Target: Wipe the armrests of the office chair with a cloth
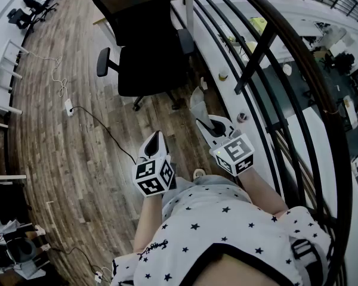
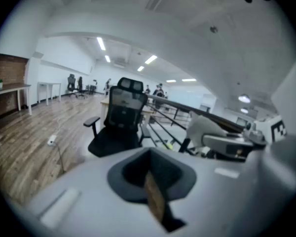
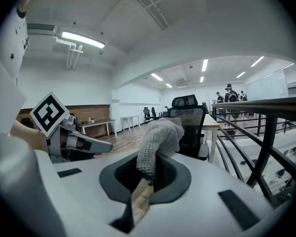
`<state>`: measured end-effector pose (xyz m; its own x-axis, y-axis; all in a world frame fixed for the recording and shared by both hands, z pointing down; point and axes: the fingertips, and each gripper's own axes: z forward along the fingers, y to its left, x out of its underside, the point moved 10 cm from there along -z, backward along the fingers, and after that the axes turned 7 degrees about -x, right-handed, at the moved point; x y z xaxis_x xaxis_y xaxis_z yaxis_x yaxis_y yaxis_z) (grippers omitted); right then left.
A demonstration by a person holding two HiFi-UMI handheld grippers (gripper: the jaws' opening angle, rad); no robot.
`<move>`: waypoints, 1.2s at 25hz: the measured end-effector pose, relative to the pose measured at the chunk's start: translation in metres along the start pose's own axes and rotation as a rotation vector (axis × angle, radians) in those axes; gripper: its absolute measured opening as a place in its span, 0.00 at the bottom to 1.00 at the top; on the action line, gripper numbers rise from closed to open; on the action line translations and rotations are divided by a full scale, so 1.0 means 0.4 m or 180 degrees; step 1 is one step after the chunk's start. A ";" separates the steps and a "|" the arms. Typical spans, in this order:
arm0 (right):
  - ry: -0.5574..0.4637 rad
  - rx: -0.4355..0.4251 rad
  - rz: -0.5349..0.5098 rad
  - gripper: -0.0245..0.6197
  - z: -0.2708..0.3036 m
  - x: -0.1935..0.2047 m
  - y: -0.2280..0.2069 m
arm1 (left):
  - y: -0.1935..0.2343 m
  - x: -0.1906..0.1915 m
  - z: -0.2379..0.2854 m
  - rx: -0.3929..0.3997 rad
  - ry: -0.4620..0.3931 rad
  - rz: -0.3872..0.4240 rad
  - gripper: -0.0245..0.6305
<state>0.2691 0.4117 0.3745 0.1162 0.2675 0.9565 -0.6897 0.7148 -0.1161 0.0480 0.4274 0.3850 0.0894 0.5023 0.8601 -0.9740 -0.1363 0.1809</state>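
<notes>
The right gripper [image 1: 210,126] is clamped on one end of the grey cloth [image 3: 158,142], prob. so the free part is ready for wiping. The left gripper [image 1: 156,142] has its jaws together w/ nothing between; I judge it only waits as a spare. Both are held low, near the person's body, well apart from the office chair [image 1: 146,46] ahead. No armrest [image 1: 103,61] is touched yet. The cloth's long axis runs along the jaws, pointing fwd to the chair, w/ its tip drooping.
</notes>
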 end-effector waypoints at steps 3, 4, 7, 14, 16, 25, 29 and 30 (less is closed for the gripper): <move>0.0016 -0.0054 -0.0022 0.08 -0.013 0.002 0.002 | -0.020 0.005 -0.004 0.0021 -0.0025 -0.0018 0.04; 0.0021 -0.0069 -0.0021 0.08 -0.017 0.005 0.004 | -0.025 0.007 -0.006 0.0030 -0.0032 -0.0016 0.04; 0.0032 -0.0118 -0.0011 0.08 -0.021 0.015 0.012 | -0.033 0.012 -0.008 0.0046 -0.0053 -0.0004 0.04; -0.0002 -0.0151 0.0086 0.08 -0.018 0.019 0.014 | -0.034 0.020 -0.018 0.0082 -0.0045 -0.0051 0.04; -0.0004 -0.0153 0.0092 0.08 -0.014 0.018 0.014 | -0.028 0.027 -0.017 0.0074 -0.0016 -0.0071 0.04; 0.0124 -0.0120 0.0143 0.08 0.036 0.026 -0.035 | -0.002 0.005 0.053 0.0120 0.0006 -0.0106 0.04; 0.0113 -0.0065 0.0119 0.08 0.081 0.009 -0.073 | 0.014 -0.025 0.114 0.0183 0.0021 -0.0096 0.04; 0.0114 -0.0052 0.0112 0.08 0.096 0.005 -0.084 | 0.019 -0.034 0.132 0.0199 0.0027 -0.0094 0.04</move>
<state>0.2652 0.3634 0.3905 0.1178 0.3153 0.9417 -0.6819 0.7150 -0.1541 0.0502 0.3743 0.3999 0.1160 0.5139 0.8500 -0.9561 -0.1742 0.2358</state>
